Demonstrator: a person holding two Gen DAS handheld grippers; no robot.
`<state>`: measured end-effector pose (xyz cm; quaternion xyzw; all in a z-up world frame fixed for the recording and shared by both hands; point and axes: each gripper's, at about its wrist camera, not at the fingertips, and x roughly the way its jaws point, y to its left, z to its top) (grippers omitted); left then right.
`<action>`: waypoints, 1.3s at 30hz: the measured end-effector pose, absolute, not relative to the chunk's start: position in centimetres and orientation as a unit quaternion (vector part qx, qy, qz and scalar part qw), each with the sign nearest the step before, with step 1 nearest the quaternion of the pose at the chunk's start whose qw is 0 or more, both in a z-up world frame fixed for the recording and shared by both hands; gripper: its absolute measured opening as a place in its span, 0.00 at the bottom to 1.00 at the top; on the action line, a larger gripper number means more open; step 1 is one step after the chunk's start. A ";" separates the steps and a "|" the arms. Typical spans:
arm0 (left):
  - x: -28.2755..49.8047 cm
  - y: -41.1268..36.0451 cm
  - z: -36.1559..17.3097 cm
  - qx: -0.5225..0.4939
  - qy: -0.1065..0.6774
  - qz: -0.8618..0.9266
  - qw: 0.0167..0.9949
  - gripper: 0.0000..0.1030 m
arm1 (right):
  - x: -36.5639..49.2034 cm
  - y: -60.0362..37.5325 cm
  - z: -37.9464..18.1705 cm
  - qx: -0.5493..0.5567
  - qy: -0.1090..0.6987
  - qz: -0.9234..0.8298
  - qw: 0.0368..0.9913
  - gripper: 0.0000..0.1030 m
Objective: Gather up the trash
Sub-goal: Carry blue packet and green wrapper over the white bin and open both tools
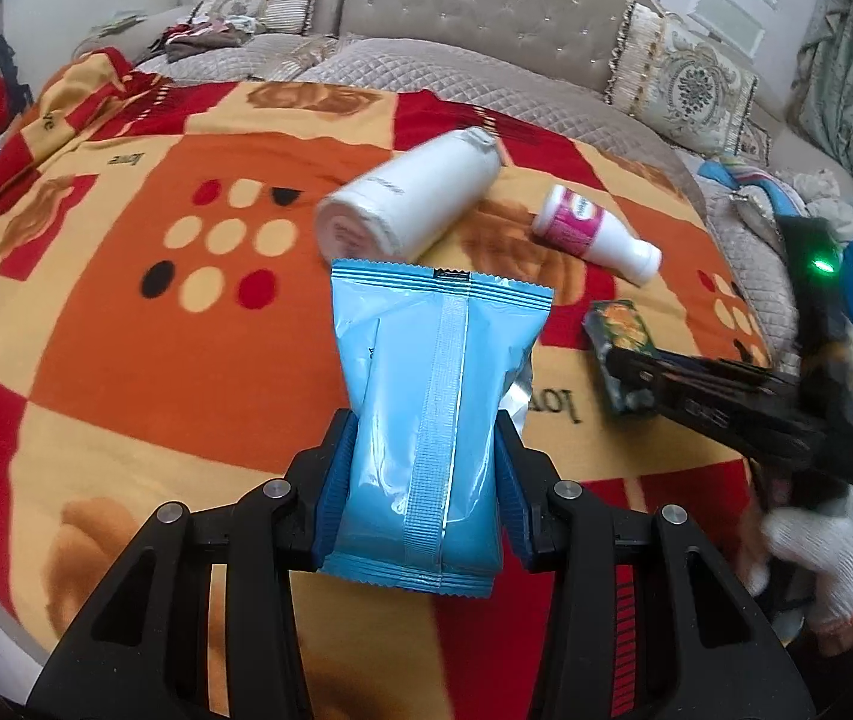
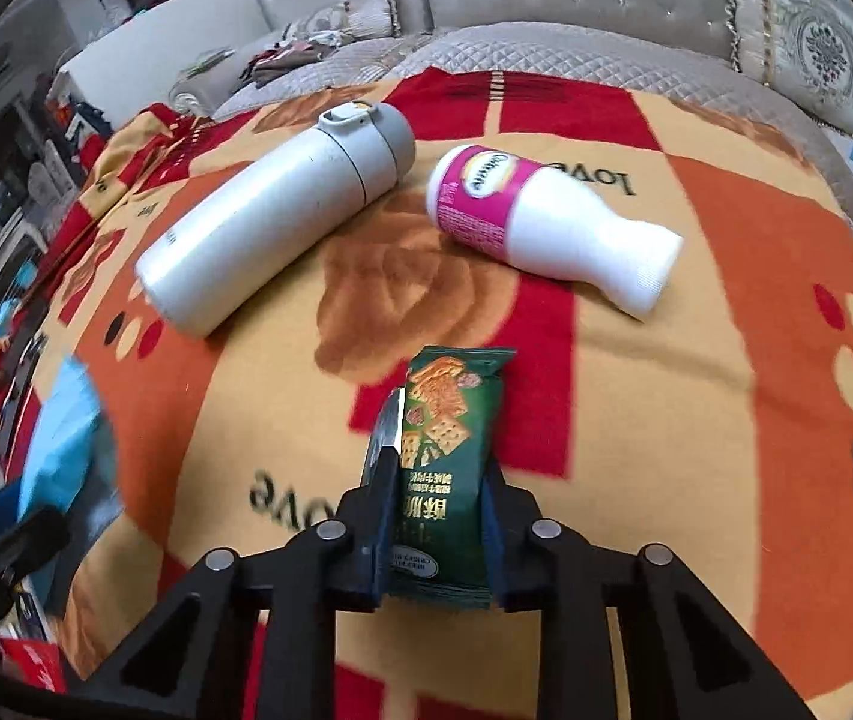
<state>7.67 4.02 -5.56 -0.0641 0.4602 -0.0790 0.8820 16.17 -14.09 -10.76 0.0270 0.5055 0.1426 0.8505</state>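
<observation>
My left gripper (image 1: 423,450) is shut on a light blue foil packet (image 1: 432,396), held upright above the blanket. My right gripper (image 2: 439,480) is shut on a green cracker packet (image 2: 447,456); it also shows in the left wrist view (image 1: 621,354) at the right, with the right gripper (image 1: 618,372) on it. The blue packet (image 2: 60,450) shows blurred at the left of the right wrist view. A white thermos (image 2: 276,216) (image 1: 408,198) and a white bottle with a pink label (image 2: 546,222) (image 1: 594,228) lie on their sides on the blanket beyond both grippers.
An orange, red and yellow blanket (image 1: 126,330) covers a quilted grey sofa seat (image 1: 456,72). Patterned cushions (image 1: 684,84) line the sofa back. Clothes (image 1: 204,36) lie at the far left. A white-gloved hand (image 1: 816,552) holds the right gripper.
</observation>
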 end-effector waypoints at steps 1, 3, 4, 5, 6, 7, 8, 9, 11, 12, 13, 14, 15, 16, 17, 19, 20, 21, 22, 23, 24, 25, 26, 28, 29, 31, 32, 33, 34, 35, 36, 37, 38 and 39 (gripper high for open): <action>7.8 3.5 -5.6 -0.065 0.461 -0.084 0.881 0.41 | 15.5 -14.8 -10.3 0.028 0.500 0.146 0.853 0.22; 8.0 2.4 -5.8 -0.064 0.462 -0.094 0.879 0.41 | 13.8 -16.7 -9.3 0.034 0.490 0.149 0.858 0.22; 8.0 1.6 -6.0 -0.062 0.464 -0.099 0.878 0.41 | 13.2 -17.3 -9.0 0.038 0.487 0.149 0.859 0.22; 8.1 0.8 -6.0 -0.060 0.466 -0.106 0.876 0.41 | 12.3 -18.4 -8.6 0.043 0.484 0.148 0.861 0.22; 8.1 0.2 -6.0 -0.058 0.466 -0.111 0.876 0.41 | 11.6 -19.0 -8.4 0.045 0.483 0.146 0.862 0.22; 8.0 -0.8 -5.9 -0.053 0.465 -0.117 0.876 0.41 | 10.9 -19.7 -8.2 0.049 0.482 0.144 0.863 0.22; 8.0 -1.7 -5.9 -0.049 0.465 -0.123 0.875 0.41 | 10.1 -20.8 -8.1 0.056 0.481 0.142 0.864 0.22; 7.9 -2.6 -5.8 -0.046 0.464 -0.130 0.875 0.41 | 9.5 -21.4 -8.0 0.060 0.480 0.139 0.864 0.22; 7.7 -4.2 -5.6 -0.039 0.461 -0.140 0.875 0.41 | 8.1 -22.9 -7.8 0.068 0.477 0.131 0.866 0.22; 7.6 -5.2 -5.4 -0.032 0.458 -0.146 0.876 0.41 | 7.5 -23.7 -7.8 0.071 0.476 0.125 0.868 0.22; 7.5 -5.9 -5.3 -0.027 0.457 -0.151 0.876 0.41 | 6.9 -24.4 -7.7 0.075 0.474 0.119 0.869 0.22; 7.4 -6.8 -5.3 -0.023 0.456 -0.158 0.876 0.41 | 6.2 -25.4 -7.7 0.078 0.472 0.112 0.871 0.22; 7.4 -7.5 -5.2 -0.021 0.456 -0.164 0.875 0.41 | 5.8 -26.1 -7.7 0.081 0.471 0.107 0.872 0.22; 7.3 -8.4 -5.2 -0.018 0.456 -0.170 0.873 0.41 | 5.3 -26.9 -7.6 0.085 0.471 0.101 0.872 0.22; 7.2 -9.5 -5.1 -0.013 0.455 -0.179 0.872 0.41 | 4.9 -27.9 -7.6 0.091 0.471 0.093 0.873 0.22; 7.0 -11.2 -5.0 -0.006 0.453 -0.192 0.871 0.41 | 4.0 -29.7 -7.5 0.102 0.469 0.078 0.874 0.22; 6.9 -12.2 -4.9 0.000 0.452 -0.200 0.869 0.41 | 3.4 -30.8 -7.4 0.107 0.466 0.068 0.876 0.22; 6.7 -13.1 -4.9 0.004 0.452 -0.207 0.868 0.41 | 3.1 -31.5 -7.3 0.109 0.465 0.061 0.877 0.22; 6.6 -14.0 -4.8 0.009 0.451 -0.214 0.867 0.41 | 2.6 -32.3 -7.2 0.112 0.463 0.054 0.878 0.22; 6.4 -14.9 -4.8 0.014 0.450 -0.219 0.866 0.41 | 2.1 -33.4 -7.0 0.118 0.460 0.045 0.879 0.22; 6.4 -15.7 -4.8 0.019 0.449 -0.226 0.864 0.41 | 1.7 -34.0 -6.9 0.121 0.459 0.039 0.879 0.22; 6.2 -16.8 -4.8 0.025 0.448 -0.233 0.863 0.41 | 1.3 -34.9 -6.9 0.125 0.458 0.032 0.880 0.22; 6.1 -17.5 -4.8 0.028 0.448 -0.238 0.861 0.41 | 1.0 -35.6 -6.8 0.127 0.457 0.025 0.880 0.22; 6.0 -19.2 -4.8 0.035 0.449 -0.249 0.858 0.41 | 0.4 -36.8 -6.7 0.130 0.455 0.013 0.881 0.22; 6.0 -19.8 -4.8 0.038 0.448 -0.253 0.857 0.41 | 0.1 -37.3 -6.8 0.132 0.454 0.008 0.881 0.22; 5.8 -21.2 -4.9 0.044 0.449 -0.261 0.854 0.41 | -0.5 -38.6 -6.7 0.139 0.452 -0.002 0.881 0.22; 5.7 -21.9 -4.9 0.047 0.449 -0.264 0.852 0.41 | -0.7 -39.1 -6.8 0.142 0.451 -0.007 0.881 0.22; 5.6 -22.7 -4.9 0.051 0.450 -0.269 0.850 0.41 | -1.0 -39.6 -6.8 0.143 0.450 -0.011 0.881 0.22; 5.5 -23.3 -5.0 0.054 0.450 -0.273 0.848 0.41 | -1.2 -40.0 -6.8 0.145 0.449 -0.017 0.881 0.22; 5.4 -23.8 -5.0 0.057 0.450 -0.277 0.847 0.41 | -1.4 -40.5 -6.9 0.148 0.448 -0.022 0.881 0.22; 5.3 -24.5 -5.0 0.060 0.449 -0.282 0.846 0.41 | -1.6 -41.1 -6.9 0.152 0.448 -0.026 0.881 0.22; 5.2 -25.1 -5.1 0.063 0.449 -0.285 0.845 0.41 | -1.8 -41.7 -7.0 0.157 0.447 -0.030 0.880 0.22; 5.2 -25.7 -5.1 0.067 0.448 -0.288 0.844 0.41 | -2.1 -42.3 -7.1 0.162 0.446 -0.036 0.879 0.22; 5.1 -26.2 -5.1 0.069 0.448 -0.291 0.843 0.41 | -2.3 -42.8 -7.2 0.164 0.446 -0.040 0.879 0.22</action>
